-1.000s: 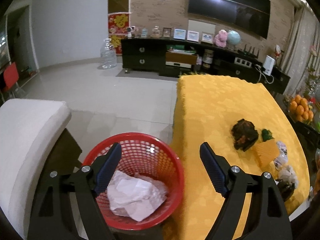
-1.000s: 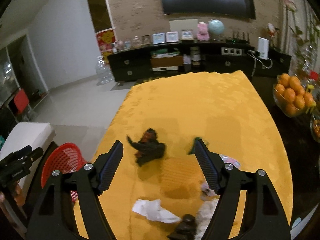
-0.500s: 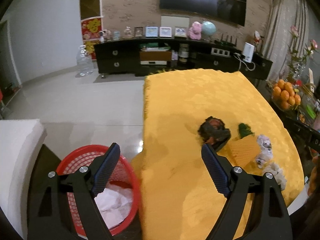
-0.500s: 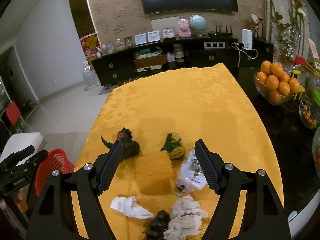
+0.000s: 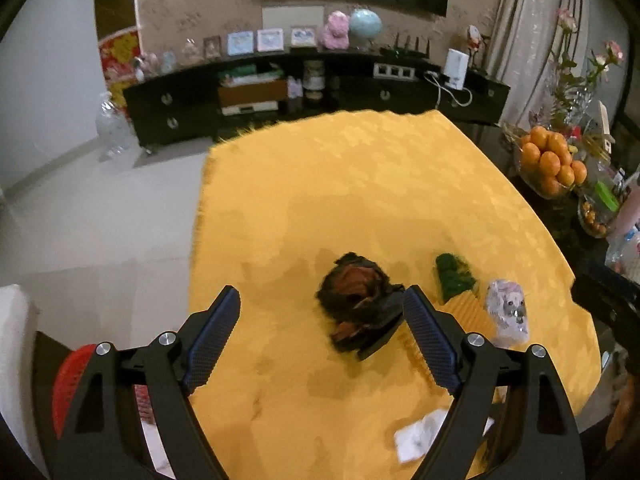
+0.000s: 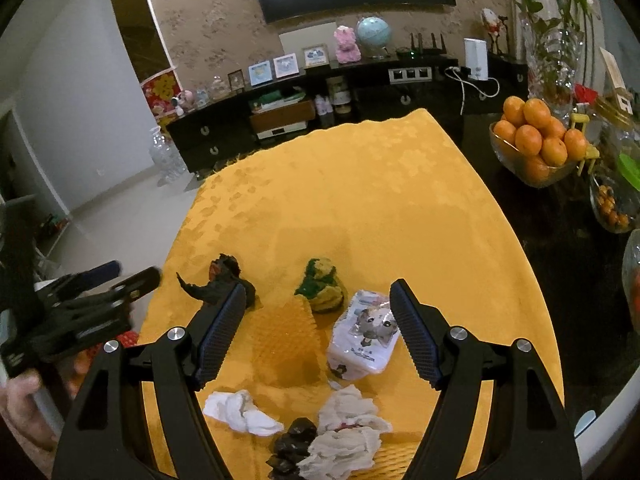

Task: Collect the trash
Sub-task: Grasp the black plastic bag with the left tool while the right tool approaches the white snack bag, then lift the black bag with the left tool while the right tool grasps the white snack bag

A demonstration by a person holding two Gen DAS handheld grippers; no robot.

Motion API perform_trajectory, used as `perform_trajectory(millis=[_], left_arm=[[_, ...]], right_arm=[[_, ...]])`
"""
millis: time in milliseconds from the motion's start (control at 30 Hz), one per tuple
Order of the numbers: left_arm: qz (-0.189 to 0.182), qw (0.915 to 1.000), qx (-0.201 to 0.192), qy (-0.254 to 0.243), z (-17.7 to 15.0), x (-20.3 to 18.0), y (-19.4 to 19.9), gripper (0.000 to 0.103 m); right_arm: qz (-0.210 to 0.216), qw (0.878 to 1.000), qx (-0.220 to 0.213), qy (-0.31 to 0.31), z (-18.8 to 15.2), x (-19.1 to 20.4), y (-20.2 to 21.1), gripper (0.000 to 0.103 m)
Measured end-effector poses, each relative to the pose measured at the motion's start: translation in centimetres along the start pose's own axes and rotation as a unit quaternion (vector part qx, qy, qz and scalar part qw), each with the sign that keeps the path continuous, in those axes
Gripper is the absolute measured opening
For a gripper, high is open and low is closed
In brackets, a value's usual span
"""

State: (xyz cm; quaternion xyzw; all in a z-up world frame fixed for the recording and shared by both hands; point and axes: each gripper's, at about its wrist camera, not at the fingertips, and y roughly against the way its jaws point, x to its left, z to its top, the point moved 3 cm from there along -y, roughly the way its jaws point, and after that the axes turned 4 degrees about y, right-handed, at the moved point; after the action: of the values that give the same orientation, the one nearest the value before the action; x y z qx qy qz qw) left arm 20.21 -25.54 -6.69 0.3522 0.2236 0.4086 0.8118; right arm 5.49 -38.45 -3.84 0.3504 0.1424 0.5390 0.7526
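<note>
Most of the trash is still on the table [image 6: 400,208]: the dark crumpled wrapper [image 5: 360,304], and to its right a green wad [image 6: 322,284], a yellow foam net [image 6: 286,336], a printed tissue pack [image 6: 364,340], and nearer me white tissues [image 6: 240,412] and a grey-white wad [image 6: 348,436]. The red basket [image 5: 68,380], left of the wrapper off the table edge, seems to hold something pale, so I judge little is done. My left gripper [image 5: 320,340] and right gripper [image 6: 316,328] both gape wide, holding nothing.

Two forward-facing wrist views above one yellow tablecloth [image 5: 360,200].
</note>
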Motion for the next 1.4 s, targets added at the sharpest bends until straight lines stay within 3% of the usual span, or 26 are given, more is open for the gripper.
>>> perform_trajectory(millis=[233,533,600,633,800,1233,1400], left_arm=[[-0.02,0.9988,0.04,0.016,-0.3,-1.1,-5.3,0.08],[-0.029,0.9977,0.058,0.016,-1.1,-2.6,-8.8,0.079],[-0.03,0.9974,0.063,0.018,-1.3,-2.5,-9.2,0.059],[-0.035,0.9969,0.068,0.019,-1.4,-2.5,-9.4,0.058],[-0.037,0.9975,0.057,0.02,-1.5,-2.7,-9.2,0.051],[-0.027,0.998,0.012,0.056,-0.4,0.3,-4.1,0.05],[-0.028,0.9974,-0.004,0.066,-0.3,1.8,-2.0,0.05]], right_arm=[[-0.009,1.0,0.016,-0.005,-0.4,-1.0,-1.3,0.072],[-0.033,0.999,0.026,-0.03,-1.1,-3.7,-1.8,0.072],[-0.035,0.998,0.027,-0.033,-1.3,-4.1,-1.7,0.072],[-0.036,0.998,0.027,-0.034,-1.3,-4.4,-1.8,0.072],[-0.043,0.998,0.034,-0.042,-1.7,-5.2,-2.3,0.072],[-0.052,0.995,0.069,-0.04,-1.8,-4.8,-5.9,0.072],[-0.03,0.993,0.096,-0.055,-2.4,-4.4,-8.0,0.072]])
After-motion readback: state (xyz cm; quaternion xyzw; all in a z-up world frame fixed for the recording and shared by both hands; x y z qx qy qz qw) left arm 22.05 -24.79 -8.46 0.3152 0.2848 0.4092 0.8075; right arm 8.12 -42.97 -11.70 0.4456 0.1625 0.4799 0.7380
